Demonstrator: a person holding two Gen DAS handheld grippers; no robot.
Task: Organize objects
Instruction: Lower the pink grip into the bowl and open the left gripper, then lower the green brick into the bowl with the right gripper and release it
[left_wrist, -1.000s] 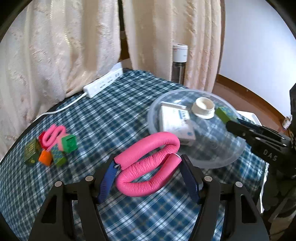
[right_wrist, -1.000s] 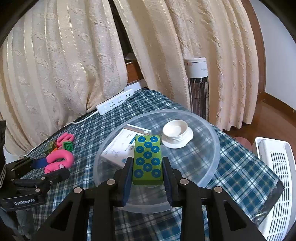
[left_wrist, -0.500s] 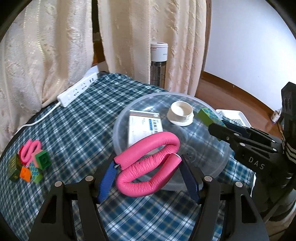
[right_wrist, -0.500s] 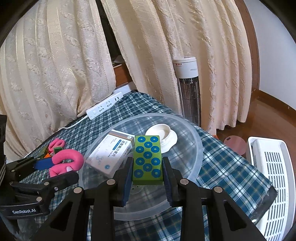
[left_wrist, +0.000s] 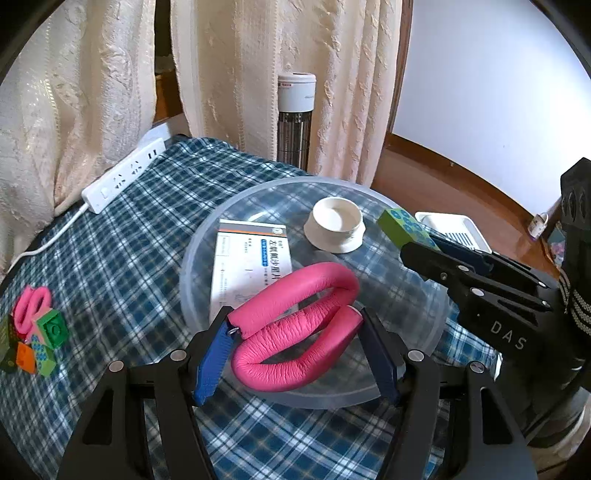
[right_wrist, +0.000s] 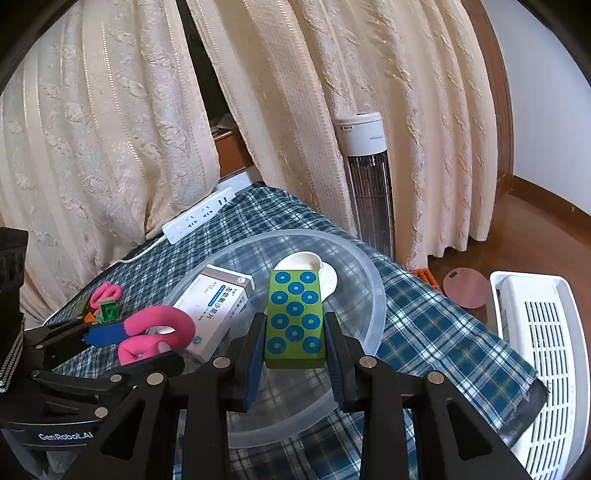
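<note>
Pink padded horseshoe-shaped grip (left_wrist: 295, 328) sits clamped across my left gripper (left_wrist: 295, 354), jaws about half spread, its long axis crossways to the fingers. It hangs over the near rim of the clear round plastic basin (left_wrist: 207, 236), which lies just ahead and below. My right gripper (right_wrist: 294, 354) is pinched tight on the green rectangular block with blue dots (right_wrist: 294, 317), long axis pointing forward, also over the basin and deeper in. Since a second ago my left has swung from the checked cloth (left_wrist: 122, 251) in over the basin; the right has edged inward too.

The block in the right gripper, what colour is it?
Green block with blue dots, best seen in the right wrist view.
</note>
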